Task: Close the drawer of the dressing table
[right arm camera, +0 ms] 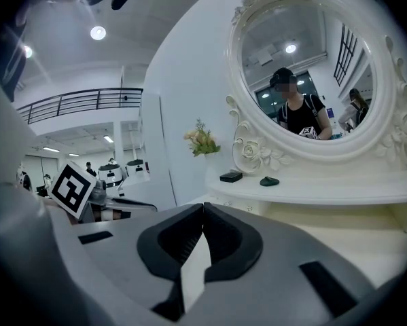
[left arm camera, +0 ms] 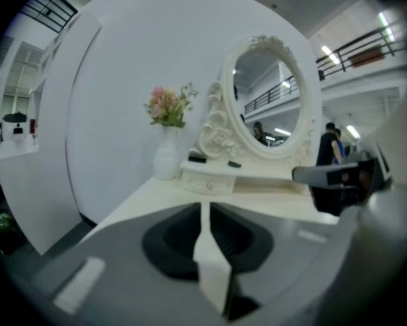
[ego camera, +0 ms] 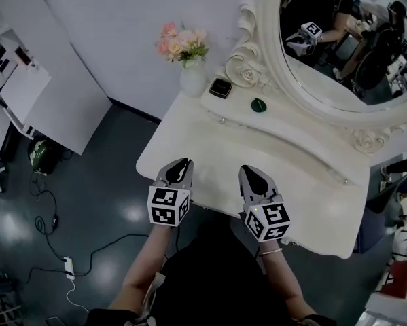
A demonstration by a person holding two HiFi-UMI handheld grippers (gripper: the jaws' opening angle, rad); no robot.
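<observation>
Both tools hang side by side over the counter's [ego camera: 210,145] near edge. Left tool [ego camera: 182,163]: a thin slit, nothing in it. Right tool [ego camera: 248,171]: tips touching, empty. The drawer [left arm camera: 204,184] under the mirror [ego camera: 339,46] sits flush, well ahead of them.

Upper right of the head view: the mirror [ego camera: 339,46] runs off the top and right edges. Two small dark items [ego camera: 221,87] on my dressing table [ego camera: 210,148] are too small to identify. Whether its drawer is shut, I cannot tell.
</observation>
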